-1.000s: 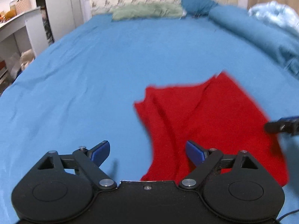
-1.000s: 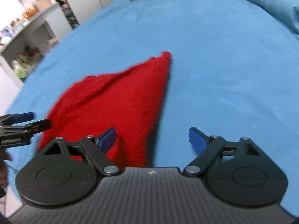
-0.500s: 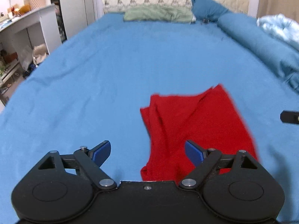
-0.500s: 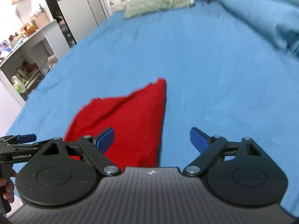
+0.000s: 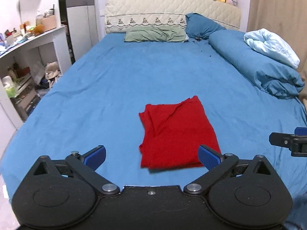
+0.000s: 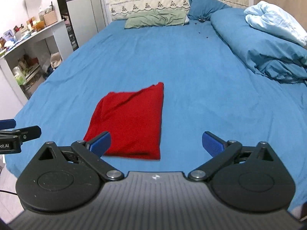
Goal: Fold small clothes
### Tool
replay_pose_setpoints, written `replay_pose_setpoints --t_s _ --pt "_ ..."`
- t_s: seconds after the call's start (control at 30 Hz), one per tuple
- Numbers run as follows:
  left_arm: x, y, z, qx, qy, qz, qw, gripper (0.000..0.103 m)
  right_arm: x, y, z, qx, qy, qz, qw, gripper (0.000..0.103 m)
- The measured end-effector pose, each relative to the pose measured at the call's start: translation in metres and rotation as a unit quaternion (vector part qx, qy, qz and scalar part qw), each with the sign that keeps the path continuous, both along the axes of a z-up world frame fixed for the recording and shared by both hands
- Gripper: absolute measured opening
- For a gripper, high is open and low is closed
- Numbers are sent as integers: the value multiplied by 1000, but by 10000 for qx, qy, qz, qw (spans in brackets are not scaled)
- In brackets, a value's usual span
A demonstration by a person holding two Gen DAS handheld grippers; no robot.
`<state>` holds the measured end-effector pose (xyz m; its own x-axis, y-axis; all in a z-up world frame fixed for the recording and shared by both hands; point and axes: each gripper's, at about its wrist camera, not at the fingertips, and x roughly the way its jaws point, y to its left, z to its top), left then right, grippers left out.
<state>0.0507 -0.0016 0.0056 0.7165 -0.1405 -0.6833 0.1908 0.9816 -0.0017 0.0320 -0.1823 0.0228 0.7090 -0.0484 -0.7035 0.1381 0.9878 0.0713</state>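
Left wrist view shows your red garment [image 5: 177,134] folded into a compact rectangle, flat on the blue bed [image 5: 115,88]. Your left gripper [image 5: 151,156] has just opened its fingers wide, empty; your right gripper [image 6: 156,141] is equally wide, empty. Folding looks finished.

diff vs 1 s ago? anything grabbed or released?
Both grippers pulled up and back: the red garment looks smaller and the headboard is now in view. Left gripper jaws have just been opening, nothing between them. Right gripper open, empty. Garment unchanged, folded on the bed.
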Motion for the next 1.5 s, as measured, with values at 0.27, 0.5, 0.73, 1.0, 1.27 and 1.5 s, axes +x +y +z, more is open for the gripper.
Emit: replay_pose_setpoints --t_s 0.27,0.5,0.73,1.0,1.27,1.5 --pt "-38 8 -17 -83 57 -13 9999 103 -45 20 -21 259 253 -31 9993 103" --pt "-44 13 -17 39 -64 -67 9999 103 -56 28 -31 224 388 -190 9988 103" --pt "-47 13 -16 30 -129 -125 9998 103 -60 27 -25 112 330 -256 9991 103" --pt "-49 10 -12 49 -226 -196 9995 103 -61 23 -21 80 302 -313 9990 103" --pt "-50 14 -11 44 -251 -186 9995 103 -61 25 -20 77 275 -295 9992 103" --pt "-51 13 -10 57 -275 -171 9995 103 -61 26 -19 68 271 -293 9992 103"
